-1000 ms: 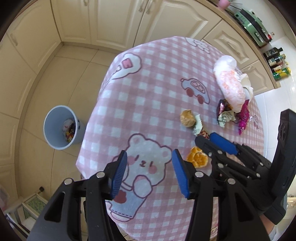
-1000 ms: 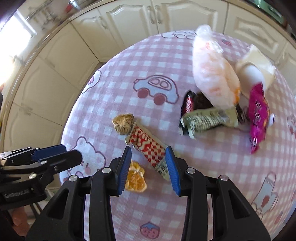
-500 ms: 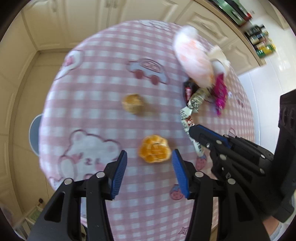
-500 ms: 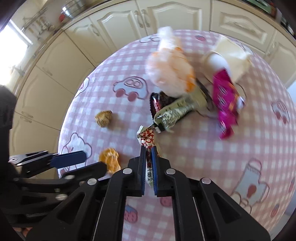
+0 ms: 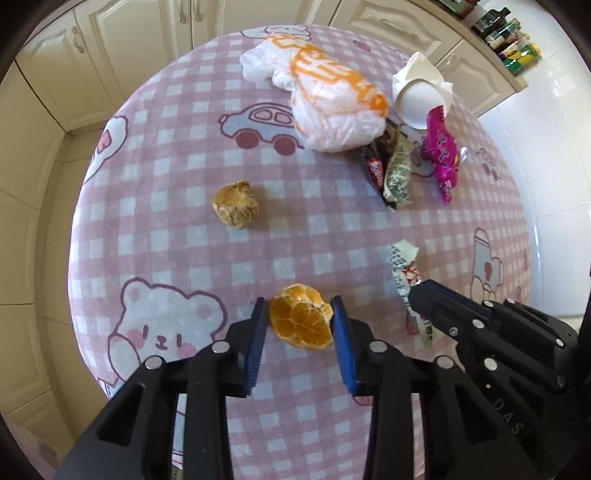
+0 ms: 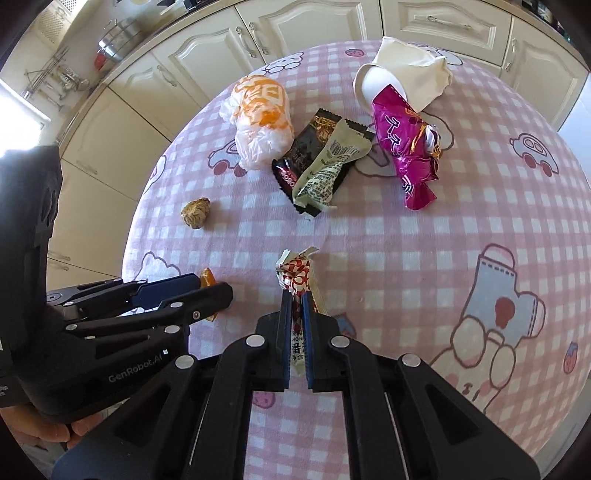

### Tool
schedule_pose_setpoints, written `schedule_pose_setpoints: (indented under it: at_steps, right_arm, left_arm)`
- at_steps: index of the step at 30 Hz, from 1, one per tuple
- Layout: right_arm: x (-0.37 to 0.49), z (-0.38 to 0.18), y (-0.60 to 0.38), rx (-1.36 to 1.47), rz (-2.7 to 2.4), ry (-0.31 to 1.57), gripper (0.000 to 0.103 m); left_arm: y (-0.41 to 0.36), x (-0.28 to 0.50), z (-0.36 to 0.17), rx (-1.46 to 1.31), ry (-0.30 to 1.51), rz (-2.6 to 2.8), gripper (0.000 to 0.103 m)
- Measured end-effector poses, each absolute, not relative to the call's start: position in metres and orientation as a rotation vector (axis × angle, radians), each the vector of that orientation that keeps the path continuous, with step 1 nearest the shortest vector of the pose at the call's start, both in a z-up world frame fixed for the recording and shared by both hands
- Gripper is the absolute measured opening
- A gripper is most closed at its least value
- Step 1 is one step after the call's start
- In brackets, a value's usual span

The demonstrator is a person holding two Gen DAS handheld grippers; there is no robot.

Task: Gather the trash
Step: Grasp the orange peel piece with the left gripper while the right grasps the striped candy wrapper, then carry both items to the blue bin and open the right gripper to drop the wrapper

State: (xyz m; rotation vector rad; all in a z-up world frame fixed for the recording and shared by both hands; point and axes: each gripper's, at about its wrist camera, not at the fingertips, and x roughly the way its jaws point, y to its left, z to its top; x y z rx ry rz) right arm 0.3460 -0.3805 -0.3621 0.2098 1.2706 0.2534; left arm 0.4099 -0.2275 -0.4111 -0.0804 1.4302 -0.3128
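Observation:
My left gripper (image 5: 298,306) has its blue pads on both sides of an orange peel (image 5: 300,320) lying on the pink checked tablecloth (image 5: 184,229); the pads stand close against it, and a firm grip is not clear. My right gripper (image 6: 295,295) is shut on a red-and-white wrapper (image 6: 297,275), also seen in the left wrist view (image 5: 404,269). A brown crumpled ball (image 5: 236,203) lies further back, also in the right wrist view (image 6: 195,217).
At the far side lie a white-and-orange plastic bag (image 5: 328,99), a white paper cup (image 5: 421,98), a magenta wrapper (image 5: 443,155), a beige wrapper (image 6: 328,170) and a black wrapper (image 6: 306,151). Cream cabinets (image 6: 295,22) stand behind the table.
The left gripper swung from the bin side of the table to the orange peel and narrowed around it. The right gripper shut on the red-and-white wrapper and drew it back from the brown ball.

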Motion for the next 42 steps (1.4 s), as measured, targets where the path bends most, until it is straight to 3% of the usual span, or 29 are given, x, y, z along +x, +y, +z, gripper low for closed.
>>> schedule_pose_setpoints:
  at_steps: [1,2,5,42]
  right_arm:
    - [0.346,-0.361,-0.379,0.213,0.252,1.27,0.005]
    - [0.345,-0.36,-0.376,0.21,0.251,1.269,0.005]
    - [0.344,-0.355,-0.364,0.205,0.255,1.264,0.005]
    - [0.363,-0.316,-0.117,0.121,0.444,1.213,0.004]
  left_arm:
    - [-0.224,0.409,-0.411,-0.094,1.431,-0.318,0.029]
    - [-0.219,0.408,-0.41,-0.114,1.43,-0.324,0.016]
    - [-0.202,0.403,-0.403,-0.17,1.414,-0.358,0.008]
    - [0.054,0.382,-0.341,-0.359,1.271,-0.21,0.007]
